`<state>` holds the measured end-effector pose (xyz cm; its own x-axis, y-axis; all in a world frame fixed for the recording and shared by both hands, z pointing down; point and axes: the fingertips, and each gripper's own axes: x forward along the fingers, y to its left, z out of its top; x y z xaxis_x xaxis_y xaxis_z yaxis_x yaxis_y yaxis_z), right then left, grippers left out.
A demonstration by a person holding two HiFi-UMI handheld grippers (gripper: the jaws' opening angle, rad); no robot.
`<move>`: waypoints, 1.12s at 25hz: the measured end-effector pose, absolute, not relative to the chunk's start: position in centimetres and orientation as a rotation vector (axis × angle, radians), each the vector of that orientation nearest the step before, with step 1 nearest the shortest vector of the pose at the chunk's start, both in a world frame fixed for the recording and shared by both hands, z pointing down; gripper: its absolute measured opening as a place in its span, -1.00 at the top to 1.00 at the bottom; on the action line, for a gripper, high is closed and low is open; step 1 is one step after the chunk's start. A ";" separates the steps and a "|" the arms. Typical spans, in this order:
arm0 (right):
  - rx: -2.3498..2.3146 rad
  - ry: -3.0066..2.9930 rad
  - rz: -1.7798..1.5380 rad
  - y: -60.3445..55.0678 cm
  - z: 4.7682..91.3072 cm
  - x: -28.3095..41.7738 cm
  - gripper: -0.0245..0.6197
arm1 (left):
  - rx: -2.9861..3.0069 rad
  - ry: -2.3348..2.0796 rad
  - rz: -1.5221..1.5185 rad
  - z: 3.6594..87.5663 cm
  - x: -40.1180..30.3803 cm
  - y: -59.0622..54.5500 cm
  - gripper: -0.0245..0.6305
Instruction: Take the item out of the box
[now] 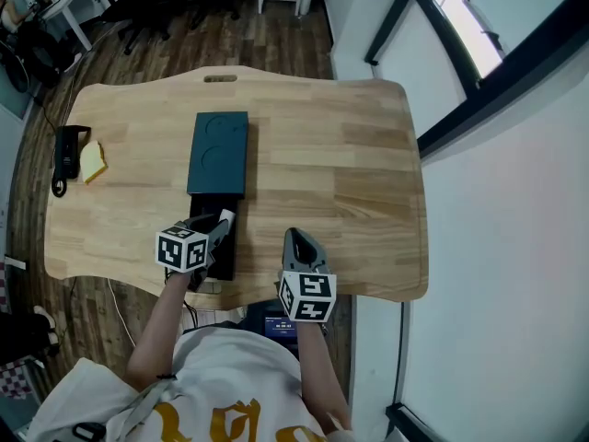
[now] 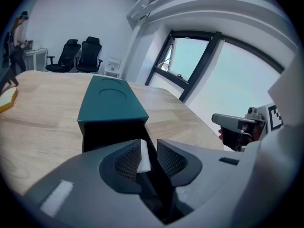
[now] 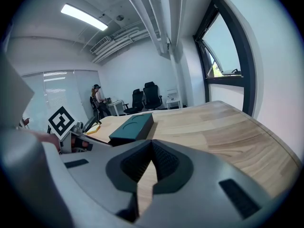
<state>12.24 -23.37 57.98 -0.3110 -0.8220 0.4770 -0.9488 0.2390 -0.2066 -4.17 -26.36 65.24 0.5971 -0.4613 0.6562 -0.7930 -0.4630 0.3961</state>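
No legible text, no brands, no numbers

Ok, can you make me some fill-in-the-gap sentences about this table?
The teal box lies on a ____ table.
The left gripper reaches the box's ____ inner tray.
The right gripper holds ____.
The small pad near the table's left end is ____.
Missing words: wooden, black, nothing, yellow.

place: office | evidence: swivel chairs (image 2: 89,56), white desk (image 1: 66,0), ceiling strip light (image 3: 85,17)
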 end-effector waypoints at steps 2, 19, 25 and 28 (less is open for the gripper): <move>1.652 -2.235 0.690 -23.5 58.6 12.3 0.90 | 2.118 -0.987 0.662 66.2 -4.2 -26.5 0.57; 1.620 -2.207 0.731 -24.6 60.5 12.2 0.90 | 1.918 -0.918 0.828 71.2 -4.4 -27.1 0.35; 1.626 -2.200 0.737 -24.6 60.7 12.6 0.90 | 1.921 -0.942 0.876 71.5 -4.6 -27.3 0.35; 1.631 -2.199 0.739 -24.5 60.8 12.8 0.90 | 1.919 -0.946 0.876 71.6 -4.6 -27.3 0.35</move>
